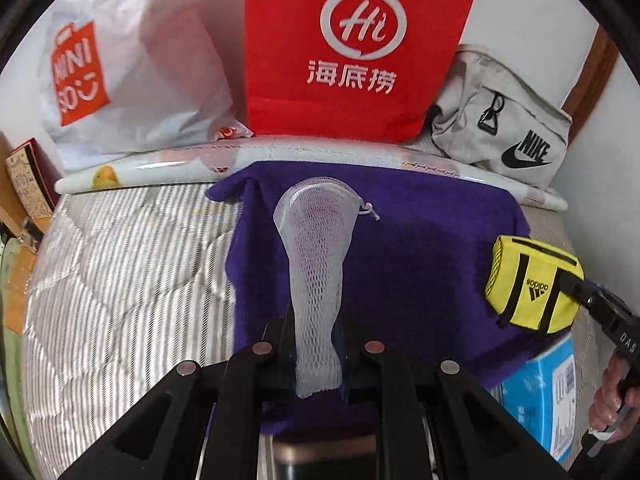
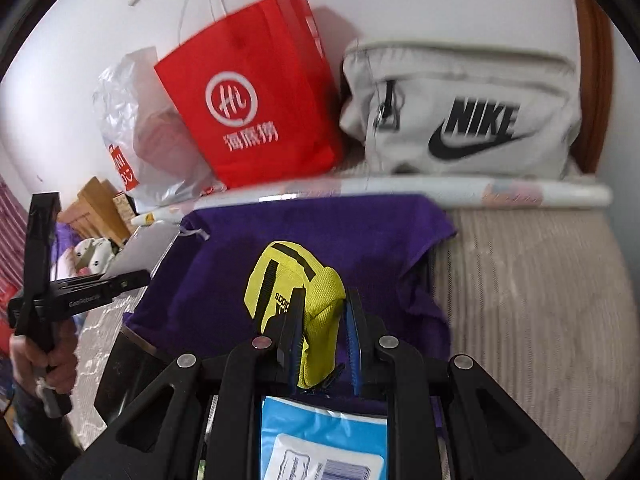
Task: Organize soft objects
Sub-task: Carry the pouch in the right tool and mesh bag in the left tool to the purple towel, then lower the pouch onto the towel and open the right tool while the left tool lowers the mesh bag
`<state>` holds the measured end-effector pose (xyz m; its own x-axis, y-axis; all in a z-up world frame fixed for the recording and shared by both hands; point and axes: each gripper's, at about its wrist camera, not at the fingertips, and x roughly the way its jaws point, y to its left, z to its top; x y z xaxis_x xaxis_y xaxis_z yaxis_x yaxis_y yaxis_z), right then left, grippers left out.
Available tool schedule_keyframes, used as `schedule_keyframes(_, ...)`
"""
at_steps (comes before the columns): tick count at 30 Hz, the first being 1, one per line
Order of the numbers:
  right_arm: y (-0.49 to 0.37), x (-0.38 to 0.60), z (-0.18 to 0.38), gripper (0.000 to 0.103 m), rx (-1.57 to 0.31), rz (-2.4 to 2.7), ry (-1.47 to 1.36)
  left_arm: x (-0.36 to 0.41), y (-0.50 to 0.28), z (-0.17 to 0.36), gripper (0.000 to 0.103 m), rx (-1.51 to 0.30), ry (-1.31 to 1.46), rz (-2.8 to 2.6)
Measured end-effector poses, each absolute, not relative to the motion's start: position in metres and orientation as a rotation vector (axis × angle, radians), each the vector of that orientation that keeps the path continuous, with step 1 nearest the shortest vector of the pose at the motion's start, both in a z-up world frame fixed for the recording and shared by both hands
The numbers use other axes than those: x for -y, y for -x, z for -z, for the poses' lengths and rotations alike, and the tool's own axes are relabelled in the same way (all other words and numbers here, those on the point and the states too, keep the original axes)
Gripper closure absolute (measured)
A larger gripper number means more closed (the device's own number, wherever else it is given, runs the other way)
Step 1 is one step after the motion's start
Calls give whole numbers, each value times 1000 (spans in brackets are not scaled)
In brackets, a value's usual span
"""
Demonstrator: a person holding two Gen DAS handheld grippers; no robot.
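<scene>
The left claw (image 1: 316, 344) is clamped fully down on the lower end of a white mesh drawstring pouch (image 1: 316, 248). The pouch stretches away from the jaws above a purple cloth (image 1: 420, 248), its drawstring mouth at the far end. The purple cloth is spread over a striped quilt (image 1: 120, 272); whether the pouch touches the cloth cannot be told. Along the wall behind stand a white Miniso plastic bag (image 1: 132, 76), a red Haidilao paper bag (image 1: 352, 48) and a grey Nike waist bag (image 1: 500, 128).

The right claw (image 2: 322, 328) is at a narrow opening, gripping one end of a yellow Adidas pouch (image 2: 296, 276) between its pads. The pouch is held over the right part of the purple cloth. A blue box (image 2: 320, 440) lies directly beneath this claw. The person's hand (image 1: 616, 396) grips the right claw's handle.
</scene>
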<state>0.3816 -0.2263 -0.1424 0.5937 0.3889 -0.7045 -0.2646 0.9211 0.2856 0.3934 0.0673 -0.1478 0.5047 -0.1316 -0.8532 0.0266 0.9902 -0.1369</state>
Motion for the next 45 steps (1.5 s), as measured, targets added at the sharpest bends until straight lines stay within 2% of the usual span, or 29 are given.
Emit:
schedule_keyframes(19, -417, 223, 172, 82, -979, -373, -162, -61, -445, 179, 87, -1163, 121, 121)
schedule_keyframes(24, -419, 223, 174, 78, -990, -363, -149, -60, -448, 181, 75, -1188, 144, 140)
schedule_keyframes(25, -419, 223, 174, 78, -988, -361, -144, -59, -448, 180, 68, -1189, 139, 141)
schedule_keyframes(26, -418, 223, 174, 75, -988, -360, -134, -56, -448, 180, 56, -1190, 131, 138)
schedule_keyframes(28, -417, 221, 174, 63, -996, -360, -105, -54, -446, 178, 43, -1183, 110, 127)
schedule_keyframes(29, -415, 220, 173, 52, -999, -362, -92, -52, -443, 176, 42, -1174, 90, 118)
schedule_keyframes(30, -413, 220, 172, 47, -992, -366, -87, -50, -440, 174, 42, -1169, 76, 111)
schedule_keyframes(32, -410, 220, 169, 45, -979, -370, -86, -48, -435, 173, 41, -1170, 66, 106)
schedule_keyframes(35, -404, 223, 163, 36, -967, -361, -97, -50, -428, 168, 41, -1170, 77, 111)
schedule_keyframes(45, -366, 234, 129, 34, -888, -352, -133, -56, -393, 140, 40, -1132, 79, 107)
